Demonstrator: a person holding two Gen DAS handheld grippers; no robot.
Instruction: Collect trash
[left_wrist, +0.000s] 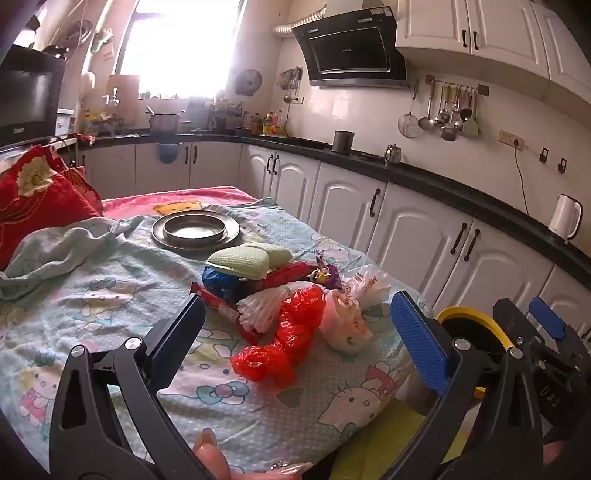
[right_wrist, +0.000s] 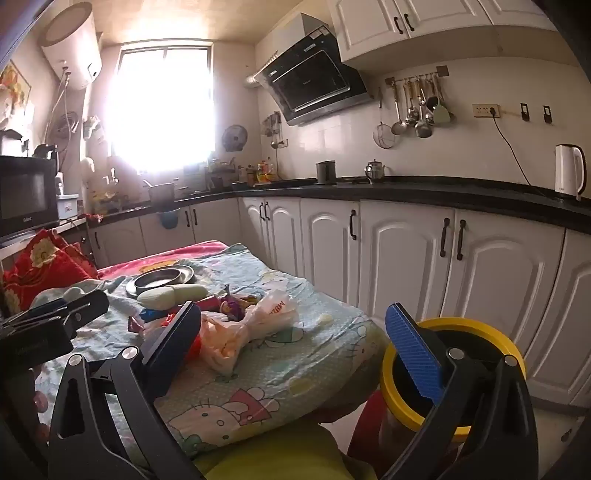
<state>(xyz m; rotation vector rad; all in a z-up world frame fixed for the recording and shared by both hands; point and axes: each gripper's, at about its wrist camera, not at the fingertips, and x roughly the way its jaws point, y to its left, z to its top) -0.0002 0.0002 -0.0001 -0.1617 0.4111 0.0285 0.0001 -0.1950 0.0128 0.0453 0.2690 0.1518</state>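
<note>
A pile of trash lies on the cartoon-print cloth (left_wrist: 92, 302): a red plastic bag (left_wrist: 284, 339), a white plastic bag (left_wrist: 347, 314) (right_wrist: 251, 325), white foam netting (left_wrist: 262, 306), a red snack wrapper (left_wrist: 221, 308), a blue wrapper (left_wrist: 219, 278), a purple wrapper (left_wrist: 327, 275) (right_wrist: 232, 308). My left gripper (left_wrist: 299, 350) is open and empty, just short of the red bag. My right gripper (right_wrist: 291, 350) is open and empty, at the table's right edge near the white bag. A yellow-rimmed bin (right_wrist: 513, 350) (left_wrist: 476, 325) stands right of the table.
A metal plate with a bowl (left_wrist: 195, 230) and green sponges (left_wrist: 240, 260) sit behind the pile. A red pillow (left_wrist: 33, 199) lies at the left. White cabinets (right_wrist: 406, 258) under a black counter run along the right, with a white kettle (right_wrist: 569, 171).
</note>
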